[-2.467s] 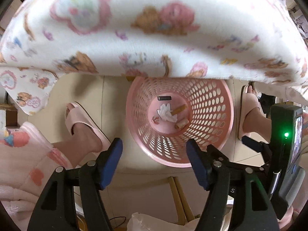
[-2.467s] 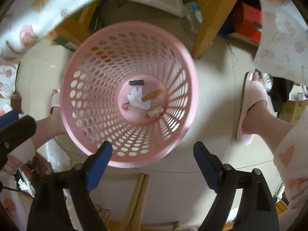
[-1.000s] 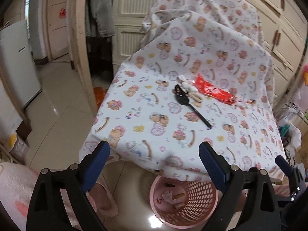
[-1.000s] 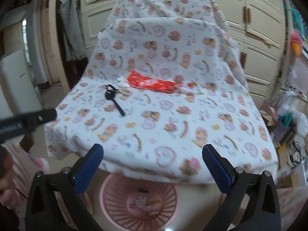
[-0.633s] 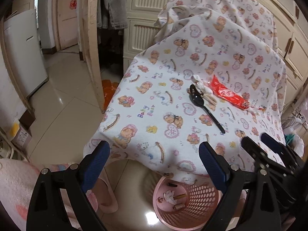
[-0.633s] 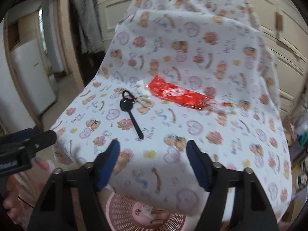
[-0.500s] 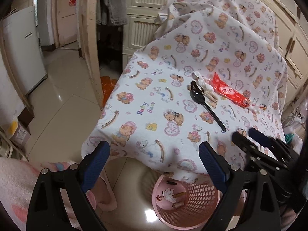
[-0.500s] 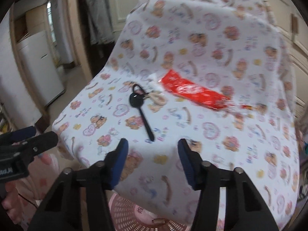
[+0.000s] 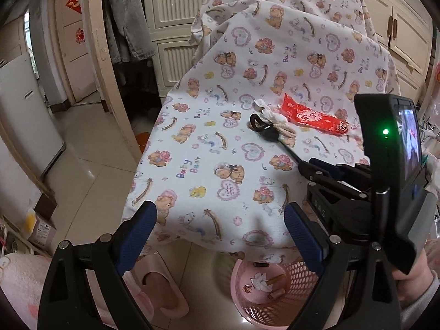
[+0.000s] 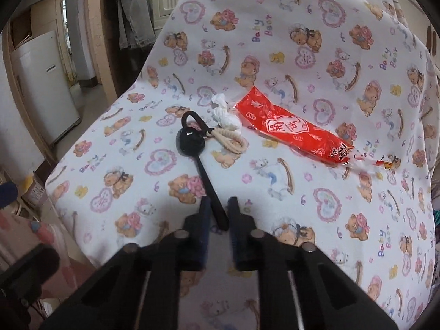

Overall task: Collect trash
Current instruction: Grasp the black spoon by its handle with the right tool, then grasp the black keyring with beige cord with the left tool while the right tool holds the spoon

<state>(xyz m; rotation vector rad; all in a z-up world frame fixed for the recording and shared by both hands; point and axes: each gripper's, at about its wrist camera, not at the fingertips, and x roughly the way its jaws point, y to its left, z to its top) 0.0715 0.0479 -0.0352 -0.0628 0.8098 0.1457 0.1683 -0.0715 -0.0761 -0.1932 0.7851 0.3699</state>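
Observation:
A black plastic spoon (image 10: 198, 157) lies on the bear-print tablecloth (image 10: 302, 55), next to a beige hair tie (image 10: 231, 139), a crumpled white tissue (image 10: 225, 114) and a red wrapper (image 10: 295, 133). My right gripper (image 10: 219, 209) has its jaws nearly closed around the end of the spoon's handle; the spoon still lies on the cloth. In the left wrist view the right gripper (image 9: 305, 166) reaches the spoon (image 9: 271, 134) from the right. My left gripper (image 9: 220, 228) is open and empty, in front of the table edge. The pink basket (image 9: 242, 310) stands on the floor below, with trash inside.
A white fridge (image 9: 24, 115) and a wooden door frame (image 9: 101, 55) stand to the left. Cream cabinets (image 9: 176, 27) are behind the table. A foot in a pink slipper (image 9: 162, 291) is on the tiled floor beside the basket.
Both grippers rose from over the basket to table height. The right gripper moved in toward the spoon and its jaws narrowed around the handle end. The left gripper stayed open.

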